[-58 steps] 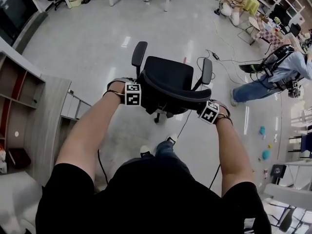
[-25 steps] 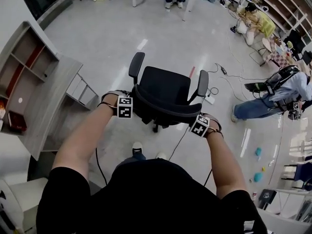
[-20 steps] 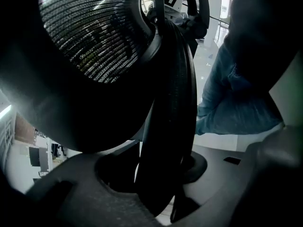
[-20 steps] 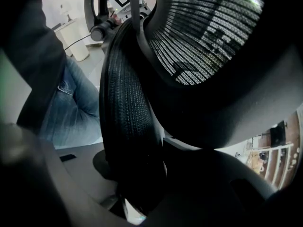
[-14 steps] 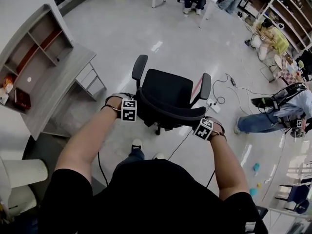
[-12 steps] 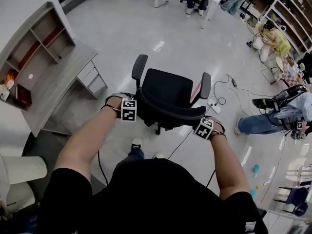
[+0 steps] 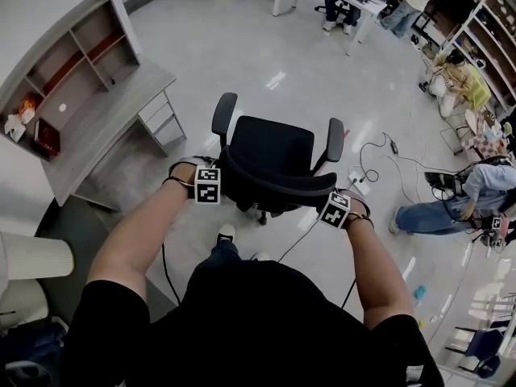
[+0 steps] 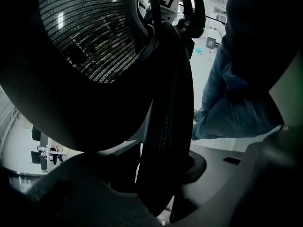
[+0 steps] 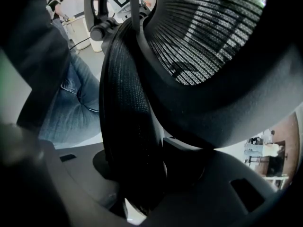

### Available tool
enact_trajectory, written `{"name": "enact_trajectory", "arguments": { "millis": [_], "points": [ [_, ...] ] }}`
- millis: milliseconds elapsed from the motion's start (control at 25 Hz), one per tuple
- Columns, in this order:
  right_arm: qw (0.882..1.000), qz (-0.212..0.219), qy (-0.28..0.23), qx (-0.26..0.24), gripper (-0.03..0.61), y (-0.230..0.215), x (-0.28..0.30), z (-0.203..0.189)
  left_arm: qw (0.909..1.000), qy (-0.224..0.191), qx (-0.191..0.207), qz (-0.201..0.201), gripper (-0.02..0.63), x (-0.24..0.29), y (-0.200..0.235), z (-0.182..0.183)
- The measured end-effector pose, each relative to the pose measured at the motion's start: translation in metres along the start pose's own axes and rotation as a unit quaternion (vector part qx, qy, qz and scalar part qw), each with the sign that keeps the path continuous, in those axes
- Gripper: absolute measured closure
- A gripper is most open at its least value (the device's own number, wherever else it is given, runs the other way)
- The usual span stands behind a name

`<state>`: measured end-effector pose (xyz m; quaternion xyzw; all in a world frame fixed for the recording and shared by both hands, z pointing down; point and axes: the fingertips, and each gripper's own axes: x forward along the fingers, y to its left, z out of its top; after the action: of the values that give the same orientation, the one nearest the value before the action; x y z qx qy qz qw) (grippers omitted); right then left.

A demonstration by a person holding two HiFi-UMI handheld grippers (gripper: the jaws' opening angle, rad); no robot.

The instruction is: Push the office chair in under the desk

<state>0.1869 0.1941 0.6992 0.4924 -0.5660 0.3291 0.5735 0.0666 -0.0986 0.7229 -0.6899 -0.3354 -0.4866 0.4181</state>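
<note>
Left gripper view: left gripper (image 8: 158, 197) clamps the chair (image 8: 165, 122) by its back rim, jaws just closing further. Right gripper (image 9: 137, 193) clamps the same rim. The chair stands on open floor (image 7: 242, 47), well apart from the desk (image 7: 105, 123) at far left.

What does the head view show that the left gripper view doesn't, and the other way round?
Head view only: the desk, the chair's seat and armrests, and the forearms.
Left gripper view only: the left gripper with its jaws pinching the backrest rim, the mesh close up, and a jeans leg.
Both: the backrest and the right gripper, which grips the same rim.
</note>
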Motion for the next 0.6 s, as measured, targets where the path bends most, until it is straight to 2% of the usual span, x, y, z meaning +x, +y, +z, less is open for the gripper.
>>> {"name": "enact_trajectory", "arguments": {
  "millis": [320, 600],
  "points": [
    [1.000, 0.006, -0.005, -0.030, 0.390, 0.009, -0.001, 0.024, 0.9996, 0.004, -0.026, 0.013, 0.453, -0.011, -0.022, -0.024],
    [0.998, 0.019, -0.010, -0.057, 0.391, 0.019, 0.002, 0.060, 0.9986, 0.008, -0.049, 0.017, 0.455, -0.023, -0.041, -0.058]
  ]
}}
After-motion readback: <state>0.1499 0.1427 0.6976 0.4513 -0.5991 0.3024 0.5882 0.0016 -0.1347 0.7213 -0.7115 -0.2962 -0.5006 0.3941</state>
